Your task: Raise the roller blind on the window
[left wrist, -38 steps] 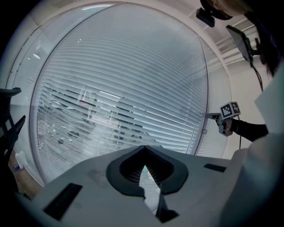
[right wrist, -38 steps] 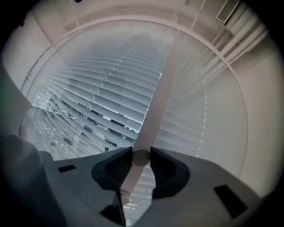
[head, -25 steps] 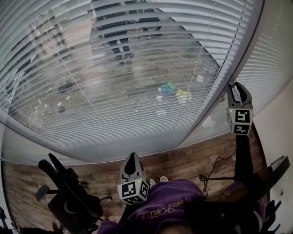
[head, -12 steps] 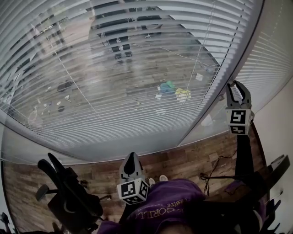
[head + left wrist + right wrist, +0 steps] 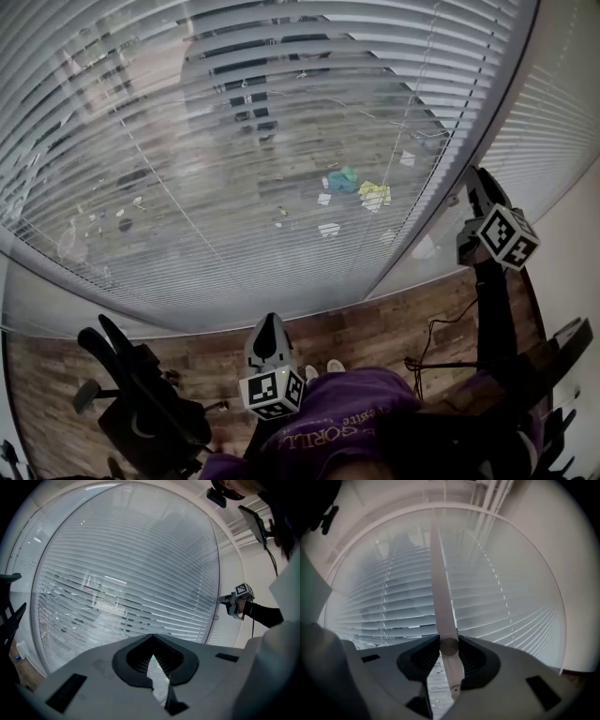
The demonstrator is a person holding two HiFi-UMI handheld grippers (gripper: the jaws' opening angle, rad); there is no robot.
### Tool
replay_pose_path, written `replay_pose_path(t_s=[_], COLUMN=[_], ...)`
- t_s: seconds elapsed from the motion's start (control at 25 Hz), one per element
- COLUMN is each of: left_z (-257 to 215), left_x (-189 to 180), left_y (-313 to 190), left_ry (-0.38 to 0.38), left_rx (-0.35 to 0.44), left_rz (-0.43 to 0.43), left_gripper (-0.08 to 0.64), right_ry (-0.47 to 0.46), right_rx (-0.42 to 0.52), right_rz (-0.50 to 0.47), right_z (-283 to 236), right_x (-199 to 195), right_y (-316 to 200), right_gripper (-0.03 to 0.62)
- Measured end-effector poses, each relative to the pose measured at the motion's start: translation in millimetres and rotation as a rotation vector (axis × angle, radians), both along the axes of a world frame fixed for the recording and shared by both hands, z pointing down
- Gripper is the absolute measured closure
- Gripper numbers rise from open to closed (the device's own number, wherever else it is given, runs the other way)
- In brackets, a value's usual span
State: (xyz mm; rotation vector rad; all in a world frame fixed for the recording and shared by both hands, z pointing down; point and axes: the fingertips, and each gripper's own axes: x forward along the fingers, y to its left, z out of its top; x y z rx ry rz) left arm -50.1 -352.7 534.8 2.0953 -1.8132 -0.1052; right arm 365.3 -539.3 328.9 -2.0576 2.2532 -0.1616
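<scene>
A slatted blind (image 5: 234, 169) hangs fully down over the large window and fills most of the head view. My right gripper (image 5: 480, 184) is raised at the blind's right edge, by the dark frame post. In the right gripper view its jaws are shut on a pale round wand (image 5: 443, 597) that hangs in front of the slats (image 5: 501, 606); the wand's lower part runs down between the jaws of that gripper (image 5: 449, 641). My left gripper (image 5: 270, 325) is held low near my body, shut and empty, pointing at the blind (image 5: 126, 588). The left gripper view also shows the right gripper (image 5: 232, 603).
A second slatted blind (image 5: 553, 131) covers the window to the right of the dark post (image 5: 469, 150). A black stand or chair (image 5: 141, 403) is at lower left on the wooden floor (image 5: 375, 328). A cable (image 5: 441, 342) lies near dark furniture (image 5: 534, 361) at the right.
The right gripper has twisted about its own axis on the wand, so its marker cube now shows turned and slightly lower right. The left gripper has stayed still.
</scene>
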Motion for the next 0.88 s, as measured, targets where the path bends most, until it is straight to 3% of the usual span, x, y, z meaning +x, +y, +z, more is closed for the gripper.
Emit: replay_pose_path(t_s=[0.04,0.12,0.6,0.76,0.88], left_z=[-1,-3,0,0,0], left_x=[0,1,1,1,0], left_y=[0,0,3,5,6], left_ry=[0.000,0.000,-0.002,-0.001,0.002], left_rx=[0.001,0.002,0.005,0.006,0.009], left_rz=[0.001,0.003,0.002,0.003,0.000], left_gripper=[0.560,0.560,0.560,0.558,0.558], right_ry=[-0.020,0.028,0.812,1.003,1.084], right_rx=[0.002,0.011,0.020,0.012,-0.007], right_rz=[-0.003,0.005,0.043,0.058,0.066], right_z=[-1,-3,-3,0,7], right_x=[1,0,-19,-21,-16], right_y=[0,-1,5,4,1], right_gripper=[0.474,0.474,0.474,0.474,0.474])
